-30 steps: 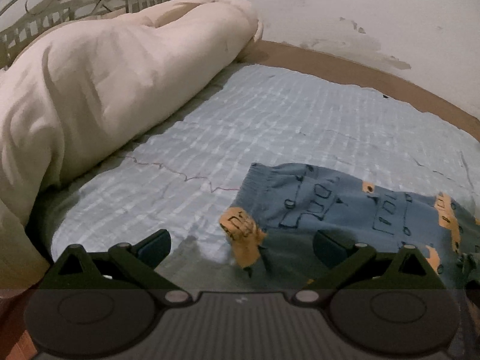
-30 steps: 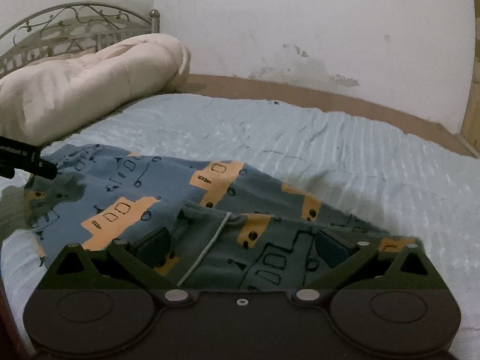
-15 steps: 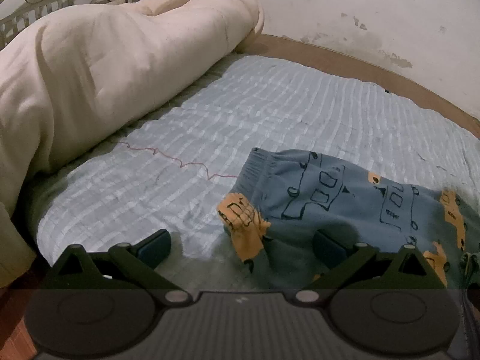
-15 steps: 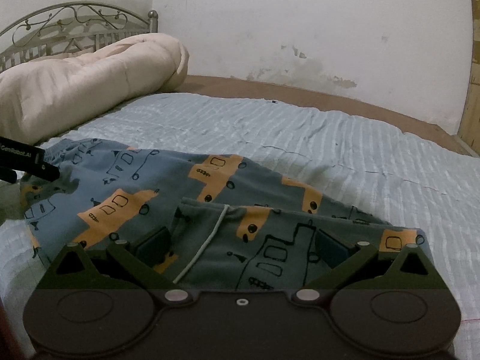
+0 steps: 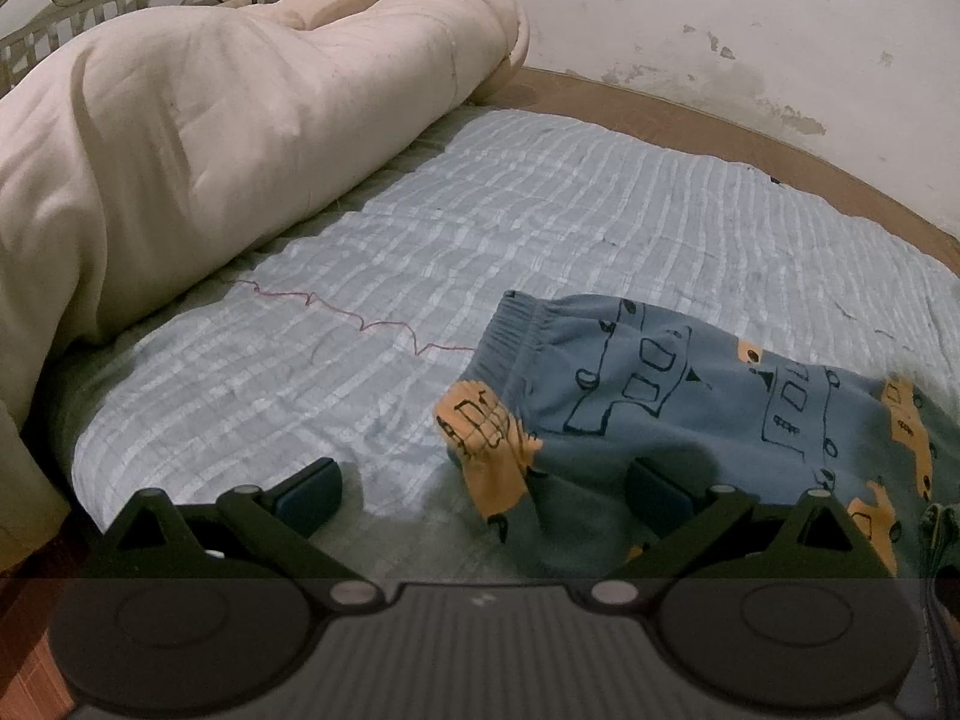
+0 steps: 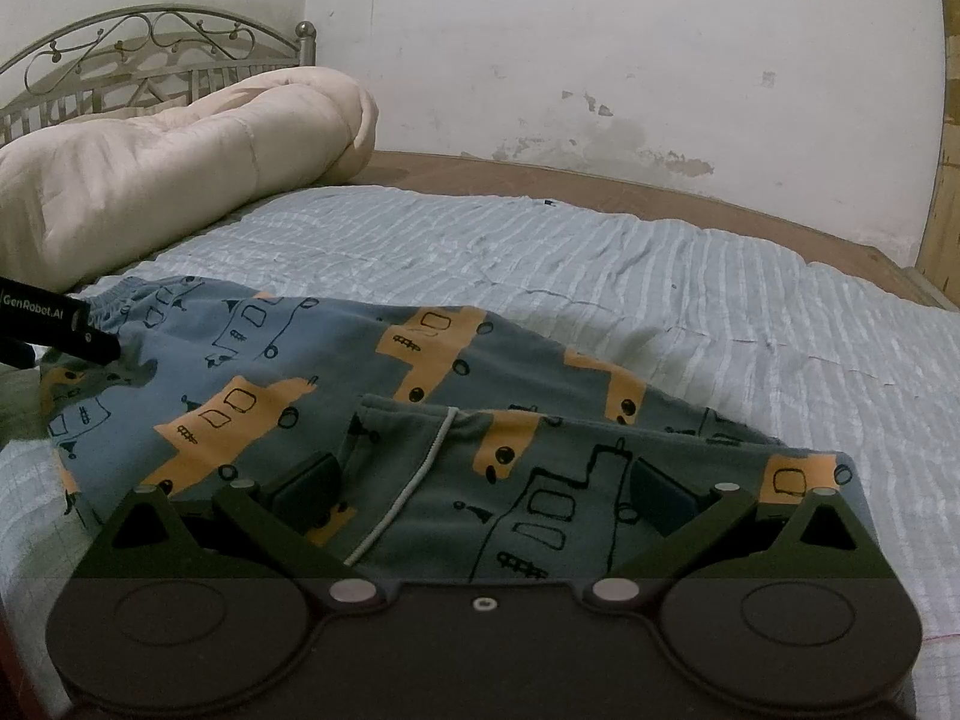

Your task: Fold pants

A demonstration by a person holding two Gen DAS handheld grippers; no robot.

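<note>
I see the pants (image 6: 372,378) spread on the bed (image 6: 600,252), directly at twelve o'clock under my right claw (image 6: 480,489) and at two o'clock from my left claw (image 5: 483,489); both gape, empty.

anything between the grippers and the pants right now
Nothing visible. The pants lie flat on the bedsheet, directly under both open tools: the right hand-held gripper over the folded leg end, the left hand-held gripper at the waistband corner. The rolled duvet sits apart.

pants (image 6: 372,372) on bedsheet (image 6: 600,252), rolled duvet (image 6: 168,174) behind left
</note>
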